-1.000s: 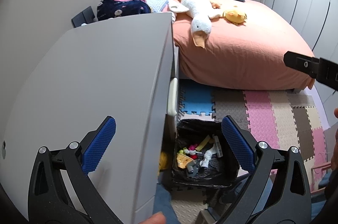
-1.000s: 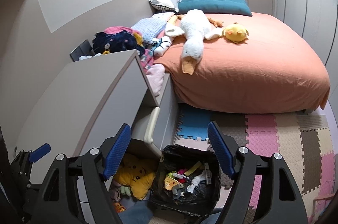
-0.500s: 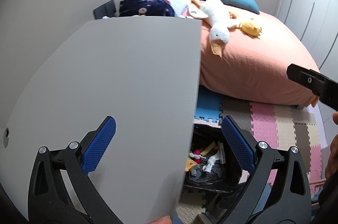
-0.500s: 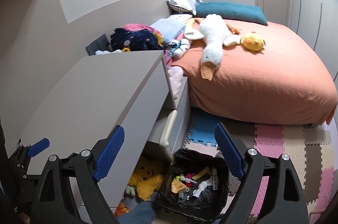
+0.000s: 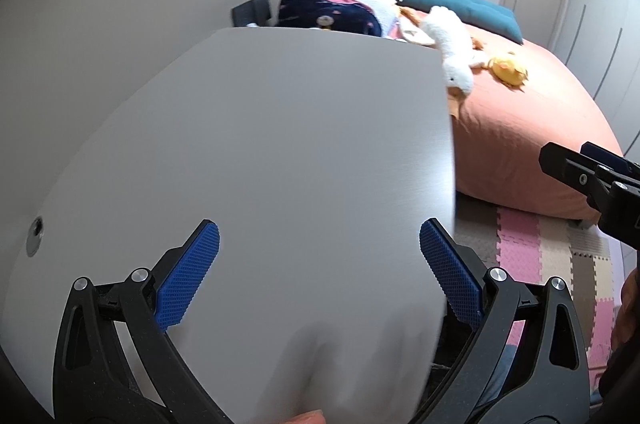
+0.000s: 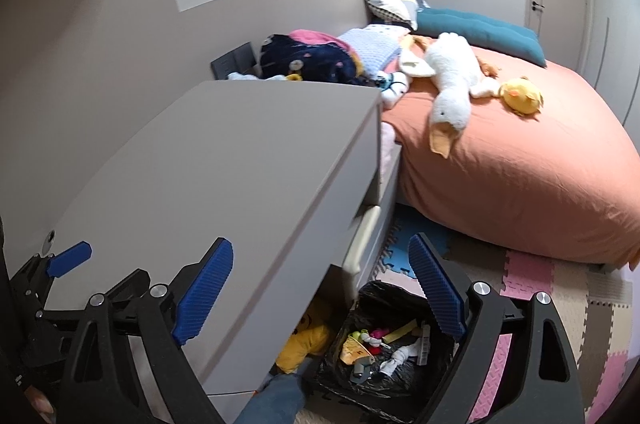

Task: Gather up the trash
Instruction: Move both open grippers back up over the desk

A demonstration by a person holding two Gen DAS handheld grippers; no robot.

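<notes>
Now that the left gripper (image 5: pixel 319 264) shifted over the dresser (image 5: pixel 280 163), the bin is hidden.

A black plastic-lined trash bin (image 6: pixel 384 356) stands open on the floor beside the grey dresser (image 6: pixel 224 175), holding mixed colourful scraps (image 6: pixel 376 344).

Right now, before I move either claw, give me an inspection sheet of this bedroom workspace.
Surface: grey dresser top bare; a small round fitting near its left edge.
Job's things: black-lined trash bin on the floor beside the dresser, holding wrappers and small scraps.
Clutter: yellow plush under the dresser's open drawer; folded clothes behind the dresser.
Grippers: left claw open over the dresser top, empty; right claw open above the bin, empty.
Cables: nothing seen.
Surroundings: orange bed with white goose plush, yellow duck plush; foam mat floor.
</notes>
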